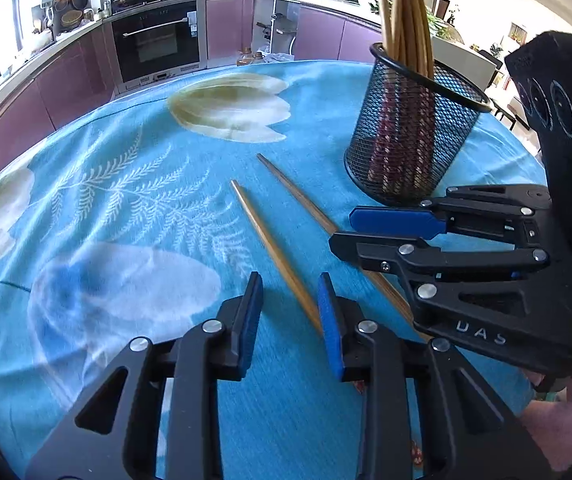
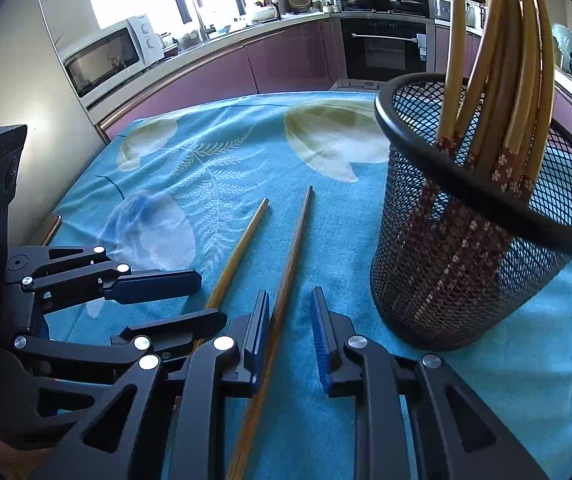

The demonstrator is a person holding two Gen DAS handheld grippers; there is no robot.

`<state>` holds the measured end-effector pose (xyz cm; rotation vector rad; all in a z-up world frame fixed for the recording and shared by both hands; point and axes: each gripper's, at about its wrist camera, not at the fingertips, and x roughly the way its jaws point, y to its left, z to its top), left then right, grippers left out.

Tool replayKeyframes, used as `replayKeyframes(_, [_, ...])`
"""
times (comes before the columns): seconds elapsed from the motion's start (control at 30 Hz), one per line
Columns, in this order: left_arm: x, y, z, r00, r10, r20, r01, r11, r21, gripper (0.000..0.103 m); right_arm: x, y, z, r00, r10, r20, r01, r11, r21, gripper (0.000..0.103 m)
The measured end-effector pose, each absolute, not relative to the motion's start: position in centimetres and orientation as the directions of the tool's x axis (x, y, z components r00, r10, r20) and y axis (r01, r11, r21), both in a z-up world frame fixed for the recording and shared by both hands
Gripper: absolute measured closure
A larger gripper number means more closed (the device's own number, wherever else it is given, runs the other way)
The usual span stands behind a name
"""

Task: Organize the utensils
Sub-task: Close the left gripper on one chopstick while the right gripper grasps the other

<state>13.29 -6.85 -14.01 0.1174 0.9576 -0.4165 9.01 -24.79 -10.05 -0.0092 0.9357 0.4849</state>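
Two chopsticks loose on the blue floral tablecloth point(image 1: 134, 200), both lying diagonally across frame centre; the rest stand in the black mesh holder point(image 2: 466, 260) at right of frame.

Left gripper point(image 1: 290, 316): fingers spread, nothing held. It straddles the near end of the lighter chopstick point(image 1: 274, 256), whose end runs down beside the right pad. Right gripper point(image 2: 290, 332): also spread and empty, with the darker chopstick point(image 2: 286, 292) passing between the pads, close against the left one. In the left wrist view the right gripper sits side-on at right of frame, over that same stick's near half.

Step in hand looks like a two-handed pick, one stick per gripper.

How to do it well:
- Centre each stick between the pads before closing; right one is off-centre, so closing now would likely shove it sideways first.
- Get the pad tips down to the cloth. Thin round stick on soft fabric, easy to close above it. Can't tell from these views whether the tips touch the cloth yet.
- Grip near the thick end, then swing the taper up for the drop.
- Holder is light mesh, already crowded; enter from above, clear of the rim, one gripper at a time.
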Motion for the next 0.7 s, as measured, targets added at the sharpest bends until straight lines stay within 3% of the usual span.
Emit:
replayKeyframes(0.07, [13.7,-6.8,-14.0,0.505,-0.288,-0.814,0.389,0.917,-0.083,0.085,9.1,-24.8,-10.1,0.499,0.395,-0.771,-0.394,0.896,0.204,0.086])
replayKeyframes(0.2, [14.1,-6.7,-14.0,0.504,-0.294,-0.812,0.369,0.924,-0.106,0.09,9.2,-25.3,-10.2,0.492,0.422,-0.761,-0.38,0.891,0.249,0.096])
replayKeyframes(0.33, [13.8,-6.5,-14.0,0.51,-0.301,-0.806,0.349,0.929,-0.126,0.095,9.1,-26.1,-10.3,0.493,0.447,-0.747,-0.354,0.887,0.298,0.097])
replayKeyframes(0.7, [12.6,-6.6,-13.3,0.522,-0.316,-0.792,0.352,0.926,-0.137,0.095,7.5,-26.0,-9.2,0.469,0.491,-0.734,-0.417,0.856,0.306,0.097])
